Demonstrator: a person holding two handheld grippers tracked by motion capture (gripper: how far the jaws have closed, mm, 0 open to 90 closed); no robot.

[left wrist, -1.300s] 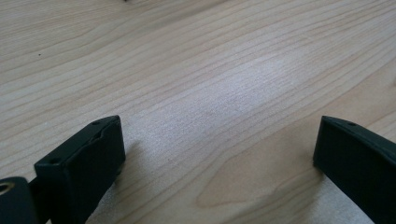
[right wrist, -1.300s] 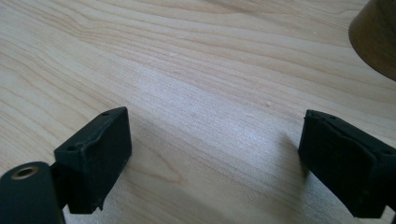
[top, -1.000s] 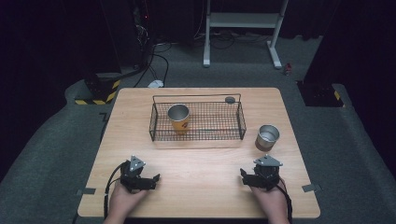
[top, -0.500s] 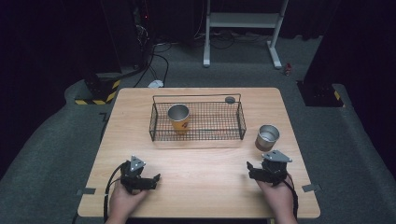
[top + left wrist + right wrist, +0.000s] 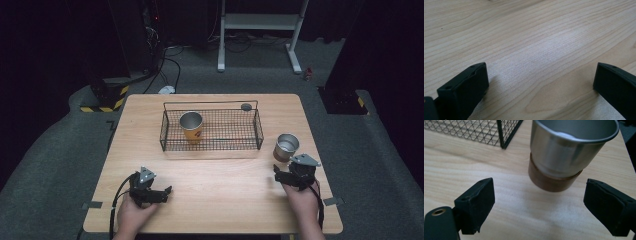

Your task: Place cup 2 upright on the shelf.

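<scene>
From the high view, a light wooden table carries a black wire basket near its far edge, with an orange cup standing upright inside the basket's left part and a small dark round object at the basket's far right rim. Just outside the basket's right end stands a metal cup with a brown base, upright on the bare wood. The right gripper, held in the person's right hand, sits just near that cup on its near side, pointing toward it. The left gripper lies low over the table's near left area, well apart from the basket and both cups. In the left gripper view, the two black jaws stand wide apart over bare wood grain, nothing between them. In the right gripper view, the jaws are spread wide too, and the metal cup stands just ahead, apart from both jaws, with the basket's corner beside it.
</scene>
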